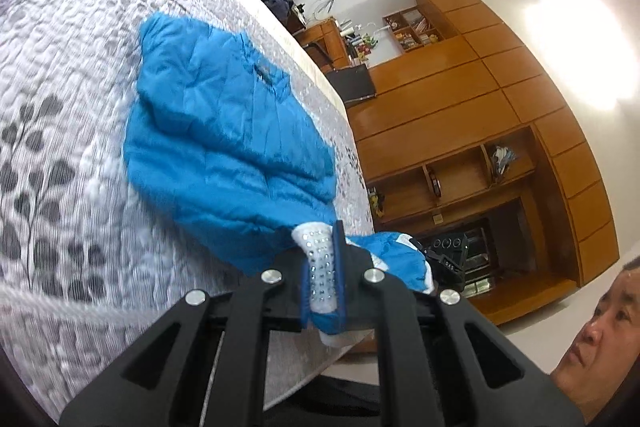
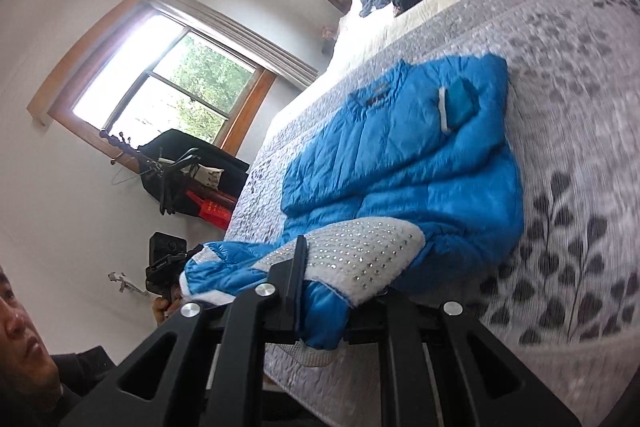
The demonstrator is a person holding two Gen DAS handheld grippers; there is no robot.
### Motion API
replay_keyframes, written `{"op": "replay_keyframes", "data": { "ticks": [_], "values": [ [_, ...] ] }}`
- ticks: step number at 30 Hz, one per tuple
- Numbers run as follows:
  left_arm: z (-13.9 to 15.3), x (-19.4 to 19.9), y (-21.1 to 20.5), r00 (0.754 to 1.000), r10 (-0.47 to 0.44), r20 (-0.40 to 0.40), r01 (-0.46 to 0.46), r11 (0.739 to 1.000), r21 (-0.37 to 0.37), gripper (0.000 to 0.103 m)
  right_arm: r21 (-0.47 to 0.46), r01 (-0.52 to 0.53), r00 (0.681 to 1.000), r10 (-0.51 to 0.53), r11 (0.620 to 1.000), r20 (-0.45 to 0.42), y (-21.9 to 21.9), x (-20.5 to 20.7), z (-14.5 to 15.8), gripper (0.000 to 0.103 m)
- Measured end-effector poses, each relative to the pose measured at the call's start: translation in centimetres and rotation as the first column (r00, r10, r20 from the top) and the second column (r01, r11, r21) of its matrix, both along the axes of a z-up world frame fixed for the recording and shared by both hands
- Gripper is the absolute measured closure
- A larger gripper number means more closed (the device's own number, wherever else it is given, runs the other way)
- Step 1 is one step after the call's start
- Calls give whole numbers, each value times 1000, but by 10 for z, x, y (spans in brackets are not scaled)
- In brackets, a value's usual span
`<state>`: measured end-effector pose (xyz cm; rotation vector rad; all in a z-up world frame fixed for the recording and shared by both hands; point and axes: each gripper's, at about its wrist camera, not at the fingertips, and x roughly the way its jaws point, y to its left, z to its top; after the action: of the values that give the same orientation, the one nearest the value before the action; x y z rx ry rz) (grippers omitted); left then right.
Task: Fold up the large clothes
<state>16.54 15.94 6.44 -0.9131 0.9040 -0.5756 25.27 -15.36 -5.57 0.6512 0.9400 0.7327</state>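
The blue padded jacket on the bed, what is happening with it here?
A person is folding the blue padded jacket, which lies on the grey leaf-patterned quilt of a bed. Each hand holds a black two-finger gripper. The left gripper and the right gripper both have their jaws shut on the jacket's near edge, at its white studded trim, lifted by the bed's edge. The rest lies flat.

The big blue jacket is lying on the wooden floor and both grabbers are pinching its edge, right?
Not quite. The blue jacket lies on the grey leaf-patterned bed, not the floor, as the right wrist view shows. Both the left gripper and right gripper do pinch its edge.
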Motion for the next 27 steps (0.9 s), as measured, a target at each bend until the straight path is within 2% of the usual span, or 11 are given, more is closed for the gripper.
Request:
{"op": "replay_keyframes", "data": {
  "ticks": [6, 9, 16, 21, 24, 27],
  "values": [
    [-6, 51, 13, 999, 33, -32, -33, 999, -16, 95, -33, 1, 1000, -1, 999, -8, 7, 54, -1, 90],
    [-15, 84, 18, 997, 37, -69, -38, 999, -22, 95, -42, 0, 999, -2, 999, -41, 11, 85, -10, 90],
    [-47, 141, 31, 983, 60, -171, -64, 998, -19, 95, -66, 6, 989, -16, 998, -147, 17, 157, -51, 90],
    [-68, 177, 40, 970, 79, -232, -81, 997, 3, 95, -81, 13, 976, -30, 997, -214, 18, 193, -80, 87],
    [-84, 190, 45, 959, 94, -266, -98, 995, 0, 94, -64, 22, 964, -38, 998, -263, 13, 209, -98, 83],
    [-97, 199, 52, 949, 92, -301, -108, 994, -36, 90, -20, 25, 950, -30, 999, -312, 8, 219, -110, 79]
  ]
}}
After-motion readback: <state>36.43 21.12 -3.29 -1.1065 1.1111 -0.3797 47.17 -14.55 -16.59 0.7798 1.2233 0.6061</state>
